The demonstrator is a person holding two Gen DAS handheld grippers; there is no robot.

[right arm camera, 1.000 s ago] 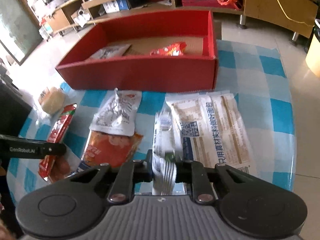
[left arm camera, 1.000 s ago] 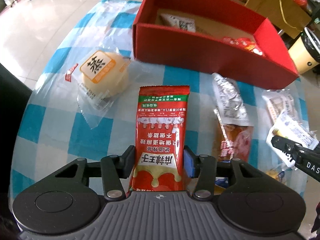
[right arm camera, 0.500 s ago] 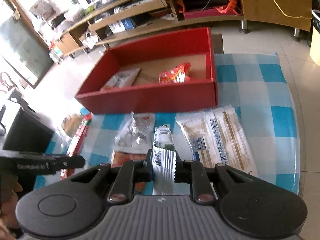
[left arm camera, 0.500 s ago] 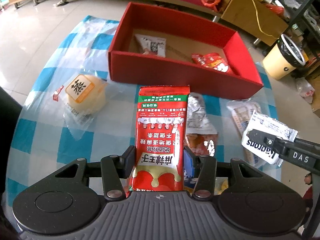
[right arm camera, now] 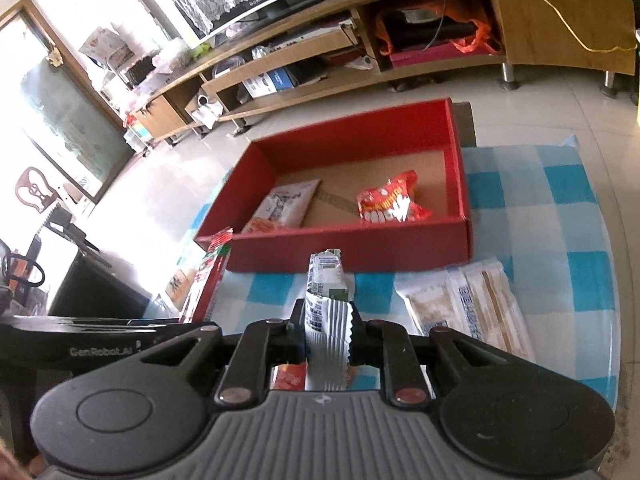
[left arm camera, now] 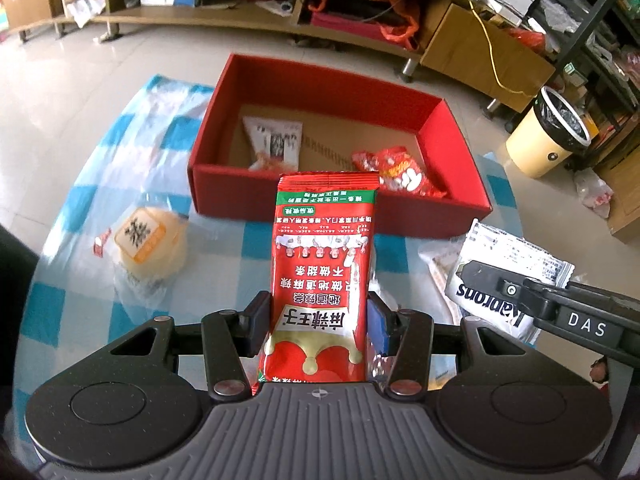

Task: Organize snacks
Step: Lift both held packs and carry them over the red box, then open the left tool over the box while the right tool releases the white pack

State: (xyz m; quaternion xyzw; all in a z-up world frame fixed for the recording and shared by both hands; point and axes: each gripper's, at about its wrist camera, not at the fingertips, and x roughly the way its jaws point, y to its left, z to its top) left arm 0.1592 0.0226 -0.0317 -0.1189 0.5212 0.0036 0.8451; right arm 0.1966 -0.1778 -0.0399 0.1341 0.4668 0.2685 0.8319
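My left gripper is shut on a long red snack packet and holds it above the checked table, short of the red box. My right gripper is shut on a white snack packet, also held above the table in front of the red box. That white packet and the right gripper show at the right of the left wrist view. The box holds a white pouch and a red bag.
A bun in clear wrap lies on the blue-checked table at the left. Two pale flat packets lie at the right. A yellow bin and low wooden shelves stand beyond the table.
Both grippers have risen with their packets, so the table and the red box look farther below. The box's inside now shows more fully.
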